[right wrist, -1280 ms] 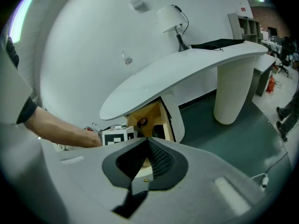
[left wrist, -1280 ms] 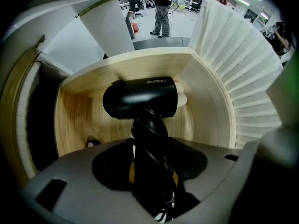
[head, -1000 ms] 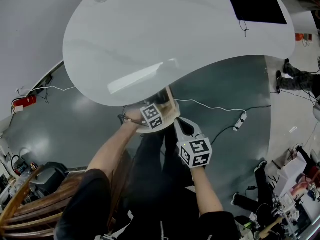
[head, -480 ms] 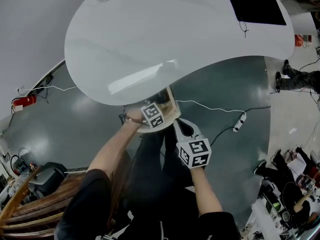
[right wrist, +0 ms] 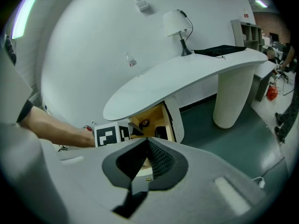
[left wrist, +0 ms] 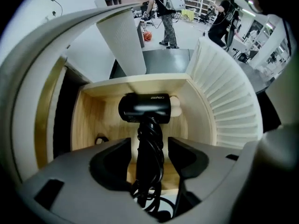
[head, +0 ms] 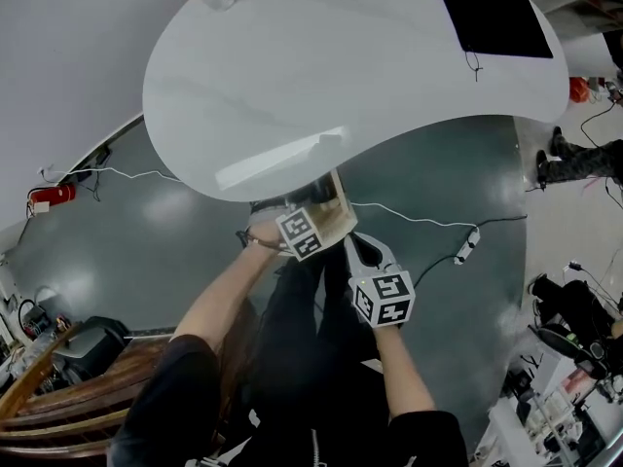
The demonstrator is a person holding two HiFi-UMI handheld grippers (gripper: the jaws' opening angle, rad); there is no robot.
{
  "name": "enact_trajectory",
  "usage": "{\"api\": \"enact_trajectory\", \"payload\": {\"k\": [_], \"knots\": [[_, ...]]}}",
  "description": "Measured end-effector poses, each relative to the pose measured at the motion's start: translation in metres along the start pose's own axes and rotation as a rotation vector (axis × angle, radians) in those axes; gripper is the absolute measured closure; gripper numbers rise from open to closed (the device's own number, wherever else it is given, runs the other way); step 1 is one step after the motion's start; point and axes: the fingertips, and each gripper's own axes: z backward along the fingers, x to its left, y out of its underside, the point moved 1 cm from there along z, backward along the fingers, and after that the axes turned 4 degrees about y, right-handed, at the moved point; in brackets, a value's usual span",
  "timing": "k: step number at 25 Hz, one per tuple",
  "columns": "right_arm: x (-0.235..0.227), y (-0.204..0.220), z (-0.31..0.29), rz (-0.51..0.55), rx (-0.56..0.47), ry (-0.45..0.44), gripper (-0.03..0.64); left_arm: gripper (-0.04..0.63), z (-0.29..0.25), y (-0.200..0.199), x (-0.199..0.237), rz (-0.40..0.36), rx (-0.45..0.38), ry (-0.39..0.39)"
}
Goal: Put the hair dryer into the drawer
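Hair dryer (left wrist: 144,108): laid in the open wooden drawer (left wrist: 88,118), black head toward the back wall, cord-wrapped handle running back between the jaws of the left gripper (left wrist: 149,146), poised straight above. Jaws have just been opened wider and are held clear of the handle. Right gripper (right wrist: 146,140): pinched shut, empty, farther off. Drawer walls close alongside; free room is found upward.

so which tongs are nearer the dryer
Left. The left tongs hang right over the dryer in the drawer, jaws just opened either side of it; the right tongs sit back outside.
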Motion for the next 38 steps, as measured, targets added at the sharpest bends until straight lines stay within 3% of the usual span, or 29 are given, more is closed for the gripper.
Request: {"api": "enact_trajectory", "payload": {"k": [8,10,11,14,26,38], "knots": [[0.015,-0.017,0.015,0.036,-0.041,0.01,0.615,0.36,0.045,0.008,-0.004,0.093,-0.092,0.0],[0.016,-0.022,0.019,0.046,-0.05,0.016,0.615,0.443,0.06,0.009,-0.004,0.103,-0.12,-0.004],[0.018,-0.024,0.022,0.056,-0.053,0.017,0.615,0.536,0.068,0.009,-0.004,0.101,-0.135,-0.009],[0.022,-0.028,0.03,0.08,-0.061,0.02,0.615,0.571,0.092,0.011,-0.01,0.115,-0.185,-0.01],[0.053,-0.067,0.074,0.186,-0.16,0.021,0.615,0.583,0.205,0.034,-0.012,0.369,-0.416,-0.042],[0.075,-0.078,0.111,0.262,-0.226,-0.057,0.615,0.583,0.273,0.036,-0.039,0.576,-0.52,-0.094]]}}
